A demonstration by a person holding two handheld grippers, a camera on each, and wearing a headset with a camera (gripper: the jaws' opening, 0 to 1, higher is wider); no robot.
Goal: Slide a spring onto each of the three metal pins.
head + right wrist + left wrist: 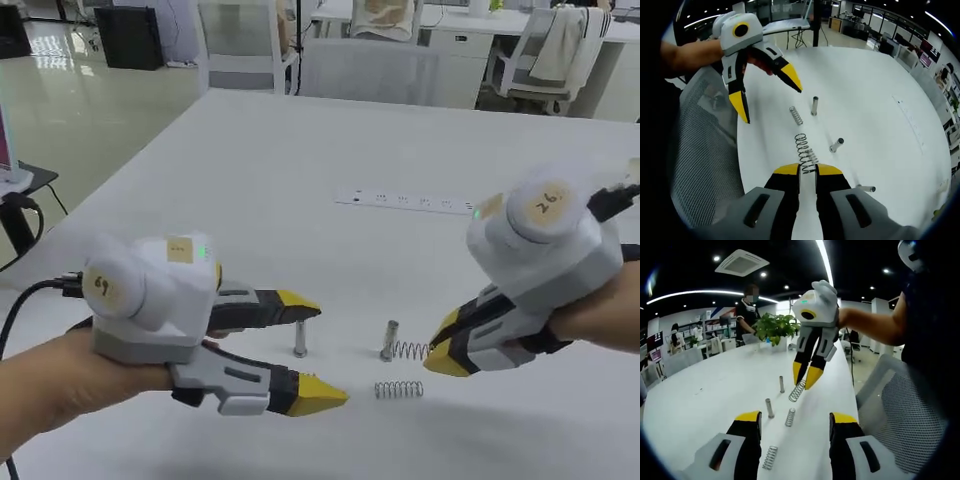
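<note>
My right gripper (438, 362) is shut on one end of a steel spring (409, 350), whose free end hangs just beside an upright metal pin (390, 340). In the right gripper view the held spring (803, 147) sticks out ahead of the closed yellow tips (805, 170). A second pin (300, 340) stands between the spread jaws of my left gripper (318, 350), which is open and holds nothing. A loose spring (398, 389) lies on the white table (300, 170). The left gripper view has another loose spring (770, 457) near its own tips. A third pin (867, 188) sits farther off.
A white power strip (405, 200) lies across the table beyond the pins. A mesh chair (705, 150) stands at the table's near edge. Office chairs (545, 50) and desks are behind the table, and a potted plant (775, 327) and a person (747, 312) stand at its far end.
</note>
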